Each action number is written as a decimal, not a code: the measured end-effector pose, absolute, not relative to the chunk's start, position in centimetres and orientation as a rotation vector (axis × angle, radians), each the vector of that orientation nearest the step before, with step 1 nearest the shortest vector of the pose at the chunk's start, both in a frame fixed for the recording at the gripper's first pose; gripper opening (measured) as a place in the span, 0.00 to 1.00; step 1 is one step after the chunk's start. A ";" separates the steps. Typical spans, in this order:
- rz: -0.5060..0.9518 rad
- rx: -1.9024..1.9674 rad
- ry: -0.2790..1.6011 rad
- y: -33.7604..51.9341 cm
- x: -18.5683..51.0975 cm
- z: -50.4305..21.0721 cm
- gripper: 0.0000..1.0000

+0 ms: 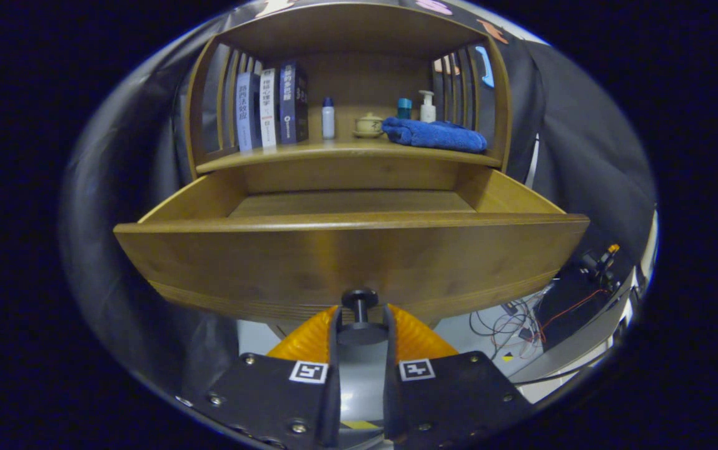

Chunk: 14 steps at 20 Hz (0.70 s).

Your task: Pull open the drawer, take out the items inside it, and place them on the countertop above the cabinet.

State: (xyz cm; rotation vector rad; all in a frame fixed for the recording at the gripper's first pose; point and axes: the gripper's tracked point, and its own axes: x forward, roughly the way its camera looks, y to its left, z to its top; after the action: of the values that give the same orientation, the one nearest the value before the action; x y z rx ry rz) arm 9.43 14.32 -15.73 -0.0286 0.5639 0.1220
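The wooden drawer stands pulled far out of the cabinet toward me. Its dark round knob sits at the bottom middle of the front panel. My gripper is shut on that knob, one finger against each side. The far part of the drawer floor shows bare wood, and the front panel hides the near part. On the countertop above lies a folded blue towel, well beyond the fingers.
Also on the countertop are three upright books, a small white bottle, a pale lidded pot, a teal jar and a pump bottle. Slatted side walls flank it. Cables lie on the floor, lower right.
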 end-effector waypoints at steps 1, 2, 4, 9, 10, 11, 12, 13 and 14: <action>0.129 -0.016 0.562 14.4 9.7 -15.5 0.27; 0.150 -0.010 0.571 14.8 9.2 -15.7 0.35; 0.170 -0.021 0.559 15.0 8.6 -15.1 0.50; 0.173 0.024 0.364 15.6 8.6 -7.4 0.56; 0.171 0.017 0.329 15.5 9.3 -5.5 0.56; 0.166 0.011 0.307 15.7 10.3 -4.0 0.56; 0.158 0.003 0.297 15.8 11.4 -3.1 0.56; 0.151 -0.008 0.306 16.0 12.9 -2.7 0.56; 0.151 -0.018 0.341 16.3 14.2 -2.9 0.56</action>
State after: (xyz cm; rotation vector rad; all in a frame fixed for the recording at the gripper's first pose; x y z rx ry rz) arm 14.24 16.32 -2.95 -0.0176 0.3414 0.1505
